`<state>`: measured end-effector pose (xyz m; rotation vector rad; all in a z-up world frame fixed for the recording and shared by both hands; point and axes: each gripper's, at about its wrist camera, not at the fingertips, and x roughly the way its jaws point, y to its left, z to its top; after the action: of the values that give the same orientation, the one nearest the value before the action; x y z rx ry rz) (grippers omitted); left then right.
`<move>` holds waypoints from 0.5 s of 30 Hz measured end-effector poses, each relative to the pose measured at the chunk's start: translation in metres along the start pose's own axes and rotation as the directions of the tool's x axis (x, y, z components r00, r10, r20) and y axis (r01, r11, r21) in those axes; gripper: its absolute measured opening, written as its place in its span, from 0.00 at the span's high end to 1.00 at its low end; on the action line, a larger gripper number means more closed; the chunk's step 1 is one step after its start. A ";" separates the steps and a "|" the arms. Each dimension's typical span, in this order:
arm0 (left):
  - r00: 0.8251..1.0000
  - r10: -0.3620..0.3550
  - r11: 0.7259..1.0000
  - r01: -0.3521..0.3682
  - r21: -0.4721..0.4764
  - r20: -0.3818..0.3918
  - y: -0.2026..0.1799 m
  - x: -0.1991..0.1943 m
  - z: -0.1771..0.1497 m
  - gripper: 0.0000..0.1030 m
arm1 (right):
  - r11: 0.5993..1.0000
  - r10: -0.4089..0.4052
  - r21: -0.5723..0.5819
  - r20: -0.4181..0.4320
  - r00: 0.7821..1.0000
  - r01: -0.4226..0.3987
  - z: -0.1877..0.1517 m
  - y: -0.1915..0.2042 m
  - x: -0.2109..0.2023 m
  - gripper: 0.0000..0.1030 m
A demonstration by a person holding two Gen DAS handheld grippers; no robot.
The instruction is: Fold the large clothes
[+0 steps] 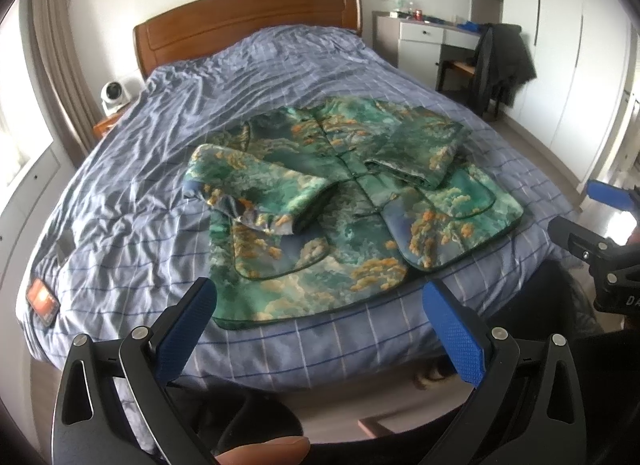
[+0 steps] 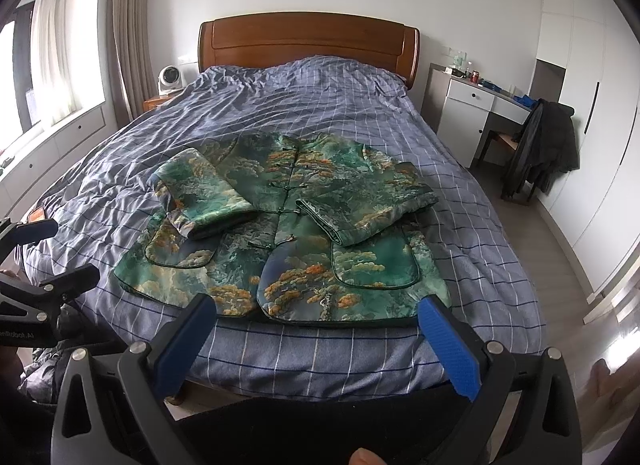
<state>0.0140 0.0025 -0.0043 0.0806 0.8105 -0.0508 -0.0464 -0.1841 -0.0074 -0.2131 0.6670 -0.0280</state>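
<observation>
The green printed jacket [image 2: 280, 233] is found laid flat near the foot of the bed [image 2: 360, 113], sleeves folded inward, and is judged thick, soft and bulky, best taken at the hem corners, while the left gripper [image 1: 320, 305] and right gripper [image 2: 318, 319] are held spread and empty.

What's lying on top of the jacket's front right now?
Both sleeves are folded in across the green jacket front, cuffs near the button line. The chest panels beneath them are covered; the blue checked duvet lies under everything.
</observation>
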 end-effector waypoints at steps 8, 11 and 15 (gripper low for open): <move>1.000 0.006 1.000 -0.006 -0.002 0.001 -0.002 -0.001 0.000 0.00 | 1.000 0.004 -0.002 -0.003 1.000 -0.004 0.004 -0.004 0.001 0.00; 1.000 0.008 1.000 -0.008 -0.001 0.002 -0.003 0.000 -0.001 0.00 | 1.000 0.007 0.001 -0.010 1.000 -0.007 0.004 -0.004 0.002 0.00; 1.000 0.012 1.000 -0.012 -0.018 0.001 0.000 0.002 -0.001 0.00 | 1.000 0.007 -0.007 -0.016 1.000 -0.007 0.007 -0.002 0.005 0.00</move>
<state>0.0143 0.0021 -0.0065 0.0687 0.8094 -0.0325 -0.0379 -0.1856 -0.0052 -0.2178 0.6841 -0.0209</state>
